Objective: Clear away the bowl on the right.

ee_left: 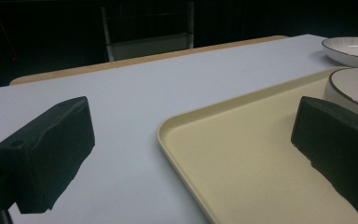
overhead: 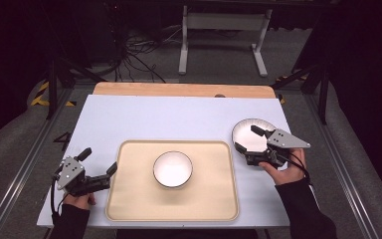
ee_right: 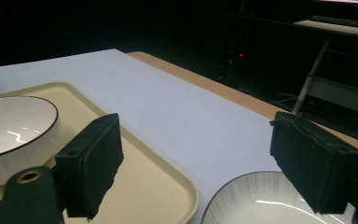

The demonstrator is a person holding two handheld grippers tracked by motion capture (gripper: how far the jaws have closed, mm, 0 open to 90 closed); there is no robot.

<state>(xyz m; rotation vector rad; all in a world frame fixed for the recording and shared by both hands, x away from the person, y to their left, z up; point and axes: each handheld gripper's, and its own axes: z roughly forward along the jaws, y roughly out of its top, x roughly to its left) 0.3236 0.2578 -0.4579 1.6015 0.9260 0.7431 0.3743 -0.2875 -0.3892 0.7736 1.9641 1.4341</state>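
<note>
a long white table (overhead: 144,117) runs away from the person, with a strip of bare wood at its far edge. on its near half lies a wide cream tray (overhead: 129,199) with a raised, rounded rim, and a white bowl (overhead: 172,169) with a thin dark lip stands at about the tray's middle. off the tray, just to its right on the white top, sits a second bowl (overhead: 246,130), the same white with a dark rim and fine ribbing inside; it looks shallow, glossy and empty.

the right gripper (overhead: 248,139) hangs over that second bowl with its jaws wide apart, one over the near left rim and one toward the far side, clamped on nothing. in the right gripper view the bowl (ee_right: 261,200) lies right below the black pads (ee_right: 95,163), its rim between them. i'd say the step in hand is the reach for this bowl, probably to bring it onto the tray beside the other. the next move looks to call for dropping one jaw inside the rim and one outside, then closing on the thin wall; the glaze may slip.

the left gripper (overhead: 98,162) rests low at the tray's left edge, jaws also spread and empty, one pad (ee_left: 335,149) over the tray.
</note>
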